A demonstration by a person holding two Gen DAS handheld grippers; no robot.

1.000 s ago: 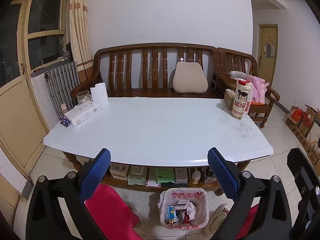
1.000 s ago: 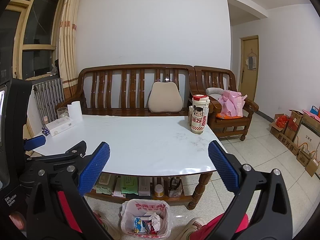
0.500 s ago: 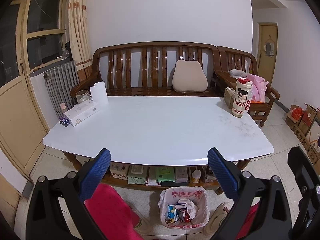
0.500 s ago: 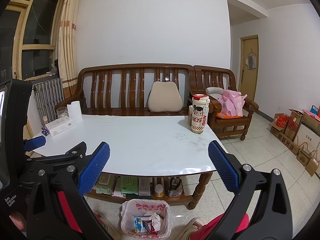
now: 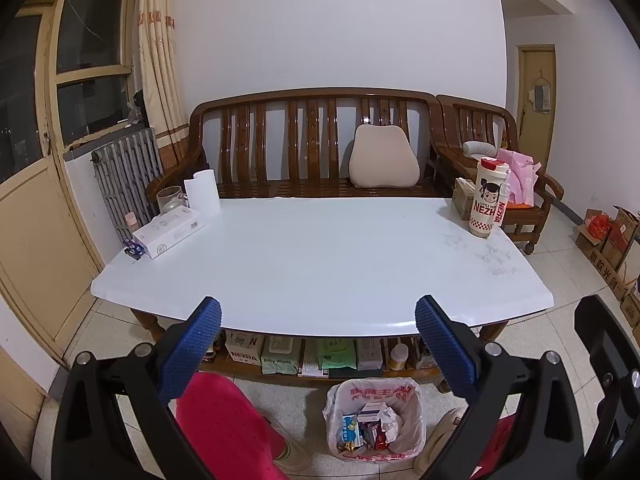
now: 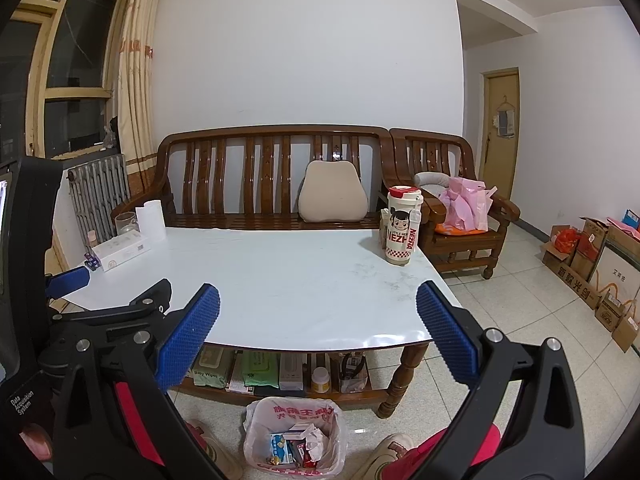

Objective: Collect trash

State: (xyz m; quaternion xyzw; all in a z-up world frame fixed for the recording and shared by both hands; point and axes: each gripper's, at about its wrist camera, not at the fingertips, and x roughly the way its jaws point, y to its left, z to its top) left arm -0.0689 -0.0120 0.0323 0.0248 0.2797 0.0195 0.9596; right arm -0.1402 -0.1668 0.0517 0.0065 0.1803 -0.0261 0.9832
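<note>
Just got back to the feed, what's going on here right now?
A person holds both grippers above the near edge of the white table. The left gripper and right gripper have their jaws wide apart, holding nothing. The lined bin on the floor below already contains wrappers and small boxes. No loose trash shows on the tabletop.

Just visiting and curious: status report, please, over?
Left gripper open, empty. Right gripper open, empty. Trash bin on floor, holds wrappers. Table middle bare; nothing blocking.

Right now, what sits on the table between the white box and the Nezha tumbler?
Nothing: in both views the tabletop is bare from the white box to the tumbler.
</note>
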